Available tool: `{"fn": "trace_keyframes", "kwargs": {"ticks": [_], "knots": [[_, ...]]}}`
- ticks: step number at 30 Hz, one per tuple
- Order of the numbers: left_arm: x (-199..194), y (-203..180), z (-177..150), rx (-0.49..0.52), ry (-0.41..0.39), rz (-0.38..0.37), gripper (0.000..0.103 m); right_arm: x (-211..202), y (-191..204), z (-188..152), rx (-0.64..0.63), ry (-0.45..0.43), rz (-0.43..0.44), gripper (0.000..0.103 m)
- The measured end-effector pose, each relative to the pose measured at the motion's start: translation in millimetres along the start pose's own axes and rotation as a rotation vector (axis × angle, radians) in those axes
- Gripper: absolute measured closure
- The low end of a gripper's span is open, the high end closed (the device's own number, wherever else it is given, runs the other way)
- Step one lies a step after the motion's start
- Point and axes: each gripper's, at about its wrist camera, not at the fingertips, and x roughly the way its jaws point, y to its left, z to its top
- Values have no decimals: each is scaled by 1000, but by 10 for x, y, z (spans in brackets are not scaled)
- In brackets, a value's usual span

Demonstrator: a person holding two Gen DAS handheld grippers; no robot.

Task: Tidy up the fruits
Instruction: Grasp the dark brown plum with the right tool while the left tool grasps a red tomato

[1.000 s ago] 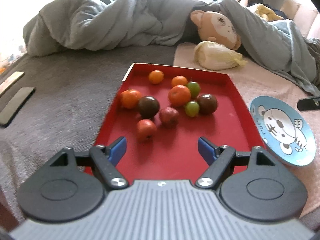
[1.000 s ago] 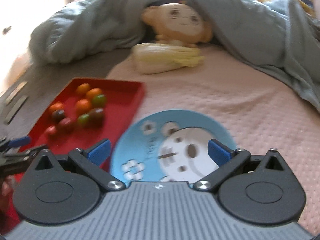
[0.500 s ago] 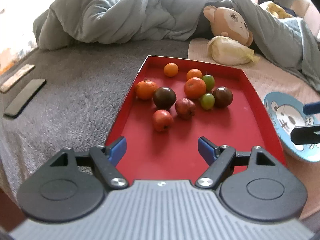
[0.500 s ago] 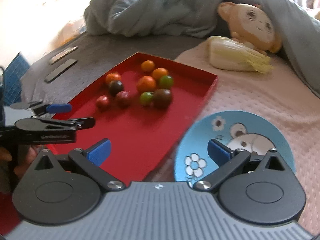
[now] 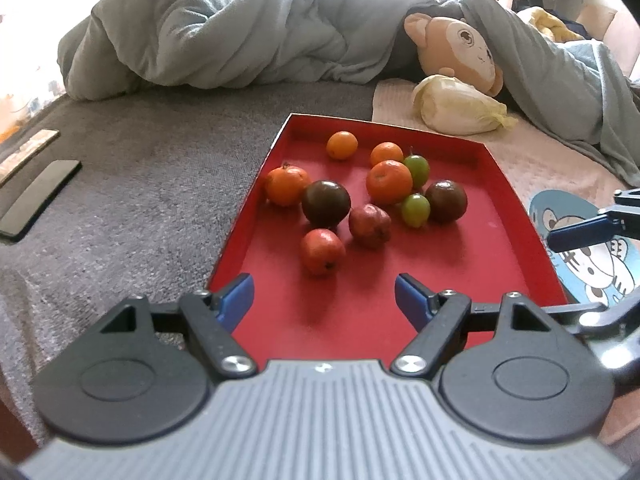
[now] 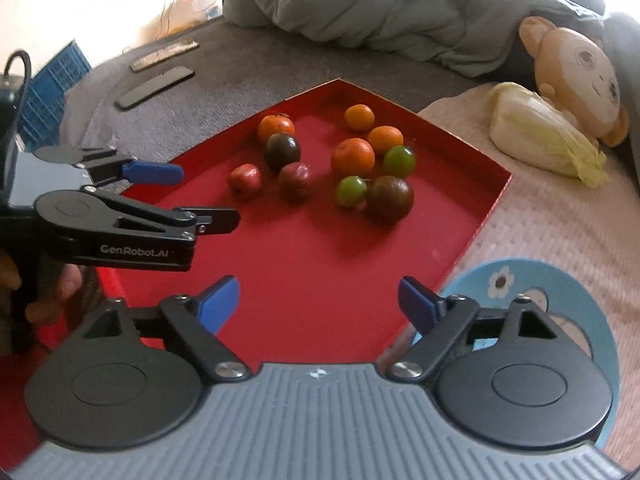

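A red tray (image 5: 460, 288) (image 6: 304, 280) lies on the bed and holds several small fruits: oranges (image 5: 389, 182) (image 6: 353, 157), dark plums (image 5: 326, 204) (image 6: 390, 199), red fruits (image 5: 322, 251) (image 6: 245, 177) and green ones (image 5: 416, 210) (image 6: 352, 191). My left gripper (image 5: 324, 296) is open and empty over the tray's near end, just short of a red fruit. It also shows in the right wrist view (image 6: 192, 196). My right gripper (image 6: 319, 303) is open and empty over the tray's near right corner. One of its fingers (image 5: 580, 232) shows in the left wrist view.
A blue cartoon plate (image 5: 592, 256) (image 6: 560, 292) lies right of the tray on a pink cloth. A cabbage (image 5: 460, 110) (image 6: 544, 136), a plush monkey (image 5: 460, 46) (image 6: 576, 76) and a grey duvet (image 5: 240, 32) lie behind. Two flat bars (image 5: 38, 196) (image 6: 154, 86) lie on the grey blanket at left.
Both grippers have moved in toward the tray. The right gripper has swung left from over the plate to over the tray. Both stay open.
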Motion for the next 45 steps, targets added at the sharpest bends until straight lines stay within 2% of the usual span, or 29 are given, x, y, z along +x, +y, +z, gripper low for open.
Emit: {"fn": "trace_keyframes", "kwargs": {"ticks": [3,11,15,18,22,27,38,41,43,44,45], "knots": [[48,-4,23,-1,0,4,24,109,-78,92,18,8,-23,21],[195,35,69,-25,30,22,24,413,-381,290,93,8,-70,22],[250,43,77,-21,41,39,32,520,-471,375,108,12,-73,24],[293,68,79,-26,57,35,41,620,-464,432,91,31,-87,32],[310,49,72,-8,57,36,42,766,-485,476,81,72,-101,48],[345,15,90,6,61,19,41,845,-508,515,80,70,-106,48],[344,54,120,-27,66,-28,41,937,-518,644,85,65,-103,46],[353,45,120,-21,64,-33,42,944,-523,660,84,63,-101,49],[352,42,122,-16,60,-33,52,945,-514,671,85,56,-96,56],[352,42,123,-15,59,-35,61,947,-504,681,85,56,-91,57],[352,43,123,-15,59,-38,65,947,-492,684,80,57,-96,57]]}}
